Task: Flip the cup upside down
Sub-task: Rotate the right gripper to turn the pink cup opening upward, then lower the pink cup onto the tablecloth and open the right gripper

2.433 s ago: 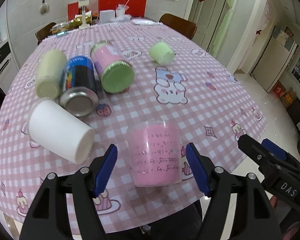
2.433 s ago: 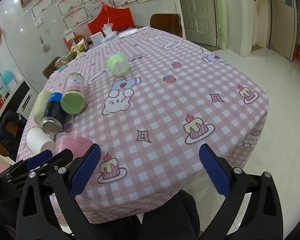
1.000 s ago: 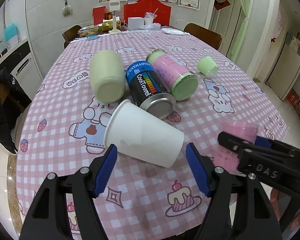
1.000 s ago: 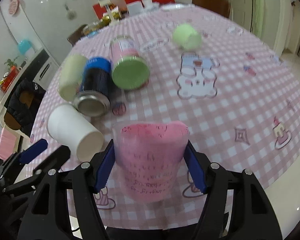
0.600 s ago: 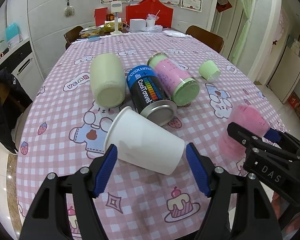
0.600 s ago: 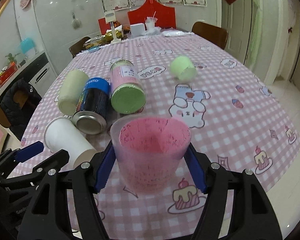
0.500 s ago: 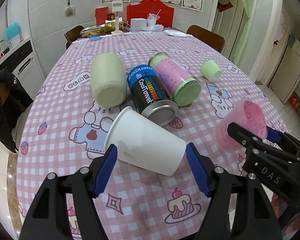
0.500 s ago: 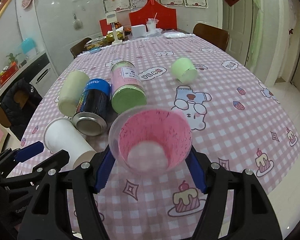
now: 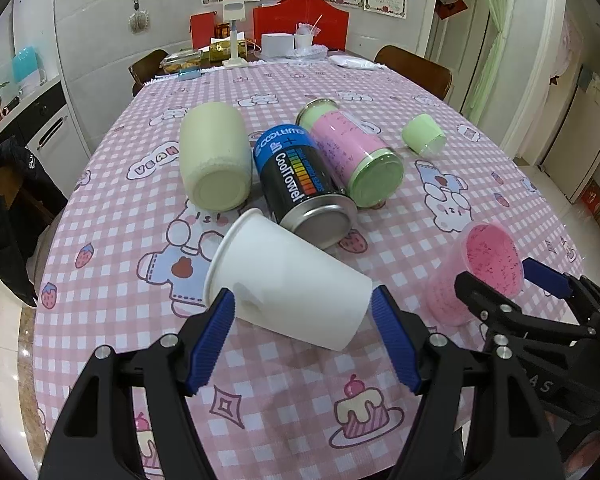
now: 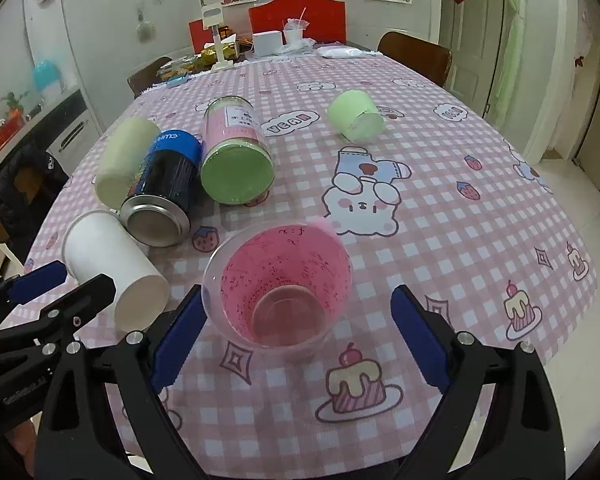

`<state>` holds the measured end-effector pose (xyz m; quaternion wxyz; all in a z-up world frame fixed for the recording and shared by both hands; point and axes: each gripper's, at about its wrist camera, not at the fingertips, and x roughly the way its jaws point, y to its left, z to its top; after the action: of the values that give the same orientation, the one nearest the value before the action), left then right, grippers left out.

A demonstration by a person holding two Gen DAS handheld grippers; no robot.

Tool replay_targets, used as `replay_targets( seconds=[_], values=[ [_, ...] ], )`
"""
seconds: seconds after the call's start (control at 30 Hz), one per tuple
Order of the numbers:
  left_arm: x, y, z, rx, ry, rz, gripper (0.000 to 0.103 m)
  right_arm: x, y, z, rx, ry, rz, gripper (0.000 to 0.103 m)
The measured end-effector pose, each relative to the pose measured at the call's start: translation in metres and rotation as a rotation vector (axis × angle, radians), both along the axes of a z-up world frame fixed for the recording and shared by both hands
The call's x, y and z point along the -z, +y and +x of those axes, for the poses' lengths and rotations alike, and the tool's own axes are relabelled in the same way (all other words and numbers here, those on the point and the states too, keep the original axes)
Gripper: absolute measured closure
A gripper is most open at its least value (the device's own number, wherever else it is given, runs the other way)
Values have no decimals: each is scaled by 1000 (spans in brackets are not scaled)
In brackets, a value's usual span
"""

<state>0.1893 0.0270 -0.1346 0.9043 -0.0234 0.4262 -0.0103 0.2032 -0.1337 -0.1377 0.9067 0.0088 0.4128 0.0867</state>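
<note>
A clear cup with a pink printed liner (image 10: 279,284) stands mouth up on the pink checked tablecloth, between the open fingers of my right gripper (image 10: 300,332); neither finger touches it. In the left wrist view the same pink cup (image 9: 476,272) stands at the right, with my right gripper (image 9: 512,284) behind it. My left gripper (image 9: 306,344) is open and empty, its fingers on either side of a white paper cup (image 9: 283,280) that lies on its side.
A cream cup (image 9: 215,156), a black-and-blue can (image 9: 300,184) and a pink jar with a green lid (image 9: 352,156) lie on their sides mid-table. A small green cup (image 9: 422,134) lies further right. The table's near edge (image 10: 560,344) is close.
The right gripper tilted the pink cup from inverted to mouth up, set it on the table and opened off it. The left gripper stayed open by the white cup.
</note>
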Motion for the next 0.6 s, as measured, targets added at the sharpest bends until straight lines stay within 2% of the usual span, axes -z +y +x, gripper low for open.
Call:
replay_targets(
  seconds=[0.3, 0.6],
  values=[
    [-10, -2, -16, 2, -28, 5, 33, -13, -5, -21, 1, -32, 20, 14],
    [-31, -15, -47, 31, -89, 21, 33, -33, -19, -56, 15, -96, 32, 14]
  ],
)
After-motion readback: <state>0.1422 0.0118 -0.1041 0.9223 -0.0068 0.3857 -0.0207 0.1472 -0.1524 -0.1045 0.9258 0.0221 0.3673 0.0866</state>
